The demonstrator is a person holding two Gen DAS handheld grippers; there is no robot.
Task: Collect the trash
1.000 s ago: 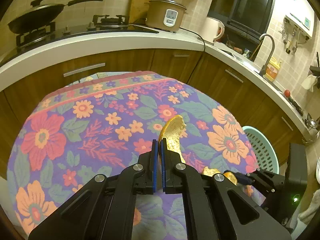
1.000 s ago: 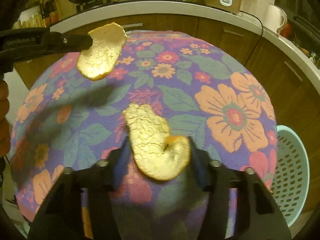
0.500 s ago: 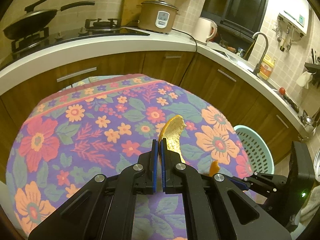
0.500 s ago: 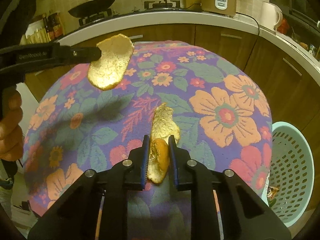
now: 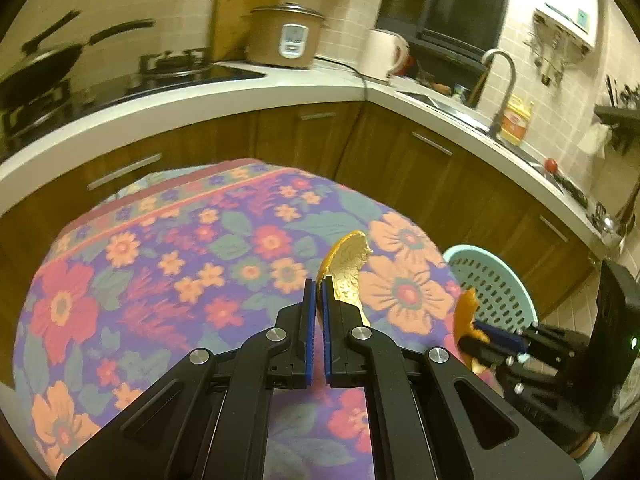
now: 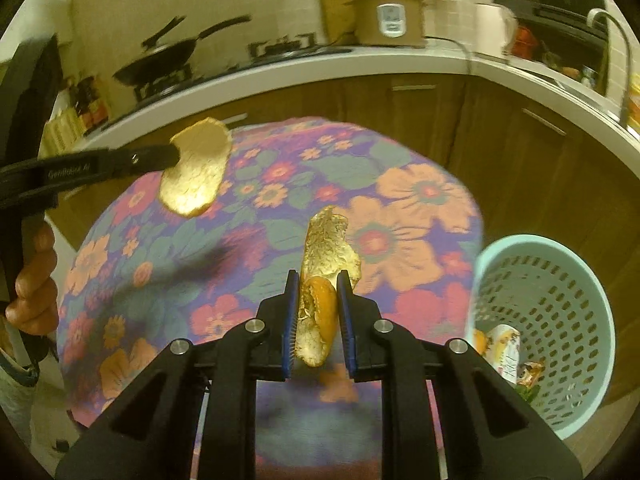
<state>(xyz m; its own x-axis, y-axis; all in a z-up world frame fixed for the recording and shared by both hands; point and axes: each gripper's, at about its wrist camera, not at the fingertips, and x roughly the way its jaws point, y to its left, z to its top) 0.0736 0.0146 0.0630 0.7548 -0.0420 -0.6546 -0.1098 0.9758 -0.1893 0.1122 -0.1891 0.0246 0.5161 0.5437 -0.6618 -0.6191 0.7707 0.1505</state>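
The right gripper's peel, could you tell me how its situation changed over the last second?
The right gripper closed on its peel, lifted it off the tablecloth and swung toward the basket. The left gripper kept its own peel clamped.

A rice cooker [image 5: 286,36], frying pan [image 5: 38,68] and white kettle [image 5: 384,55] stand on the counter [image 5: 200,100].

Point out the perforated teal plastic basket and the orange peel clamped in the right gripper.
perforated teal plastic basket [image 6: 560,304]: right wrist view, inner wall.
orange peel [image 6: 326,244]: right wrist view, pale pith side.
right gripper [image 6: 318,280]: right wrist view, between fingertips.
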